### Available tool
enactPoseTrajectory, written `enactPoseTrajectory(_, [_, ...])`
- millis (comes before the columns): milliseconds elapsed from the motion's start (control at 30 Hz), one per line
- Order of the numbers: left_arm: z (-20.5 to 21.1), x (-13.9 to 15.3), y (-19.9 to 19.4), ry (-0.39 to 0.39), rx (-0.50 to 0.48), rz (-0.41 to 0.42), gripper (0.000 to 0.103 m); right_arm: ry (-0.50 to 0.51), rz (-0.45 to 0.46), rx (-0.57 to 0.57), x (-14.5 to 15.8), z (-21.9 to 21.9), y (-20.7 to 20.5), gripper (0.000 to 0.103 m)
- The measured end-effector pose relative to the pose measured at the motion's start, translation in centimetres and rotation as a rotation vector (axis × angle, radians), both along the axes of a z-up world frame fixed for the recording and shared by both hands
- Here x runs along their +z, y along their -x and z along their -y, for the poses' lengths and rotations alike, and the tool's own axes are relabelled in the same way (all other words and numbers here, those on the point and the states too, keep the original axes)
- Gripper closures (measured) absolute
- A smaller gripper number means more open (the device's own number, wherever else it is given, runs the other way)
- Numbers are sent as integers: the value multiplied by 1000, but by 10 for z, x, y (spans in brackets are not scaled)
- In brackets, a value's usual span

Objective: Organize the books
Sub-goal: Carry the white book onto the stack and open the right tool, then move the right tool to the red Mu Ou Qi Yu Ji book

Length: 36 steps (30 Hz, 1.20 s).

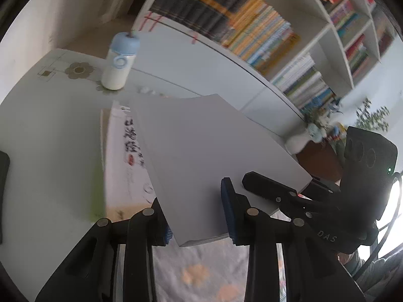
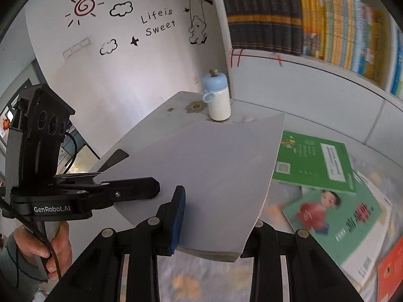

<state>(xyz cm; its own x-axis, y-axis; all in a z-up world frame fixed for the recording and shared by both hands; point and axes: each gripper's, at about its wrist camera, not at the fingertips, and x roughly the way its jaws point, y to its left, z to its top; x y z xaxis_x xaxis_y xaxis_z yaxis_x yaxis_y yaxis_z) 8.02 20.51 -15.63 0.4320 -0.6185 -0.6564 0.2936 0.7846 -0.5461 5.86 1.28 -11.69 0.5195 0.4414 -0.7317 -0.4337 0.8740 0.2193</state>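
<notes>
While both tools pinch the same grey-covered book (image 2: 206, 176) by its near edge, the main danger is that it slips or twists. The left tool (image 1: 199, 211) grips one near corner with its blue pads (image 1: 228, 211) against the page block, and the right tool (image 2: 216, 226) clamps the opposite near corner, so the book hangs between them, tilted, above a flowered cloth (image 2: 186, 284) and clear of the desk (image 1: 50, 130). Because each grip sits only on the edge, the far, unsupported part of the cover could sag or fan open, and if one hand turns faster than the other the spine may bend or a corner may pull out of the pads. A second risk is the bottle (image 2: 217, 98) with the blue cap, standing on the desk just beyond the book's far edge: a forward swing could knock it over. The loose books on the desk could also be pushed aside if the held one comes down on them askew. By count, there is one held book, one bottle and two tools. In the right wrist view, three loose books lie to the right, namely a green one (image 2: 314, 161), a paler green one with a child on its cover (image 2: 335, 216) and an orange-red one (image 2: 393, 269) at the frame edge. In the left wrist view, one cream book with black brush lettering (image 1: 123, 156) lies partly under the held book. Shelf books behind are too many and too blurred to count.
</notes>
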Motion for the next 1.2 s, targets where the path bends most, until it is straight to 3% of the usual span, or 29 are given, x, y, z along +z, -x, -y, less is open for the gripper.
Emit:
enactPoseTrajectory(300, [-10,-41,-38,-11,43,-45,74,-17,-60,-2,-40,-14,-55,72])
enactPoseTrajectory(667, [-20,-92,-33,3,101,-188,70,-84,-236,-44,-96,-11,-67,71])
enactPoseTrajectory(833, [-37,-91,-27,-36,167,-186,69,-64,-275,-40,-107,-13,-67,69])
enactPoseTrajectory(1000, [-61,-80,-19,-67,254,-171,68,-30,-295,-33,-113,-21,-66,62])
enactPoseTrajectory(1200, [-56,-56,-7,-98,234,-114,68,-26,-336,-40,-109,-13,-50,57])
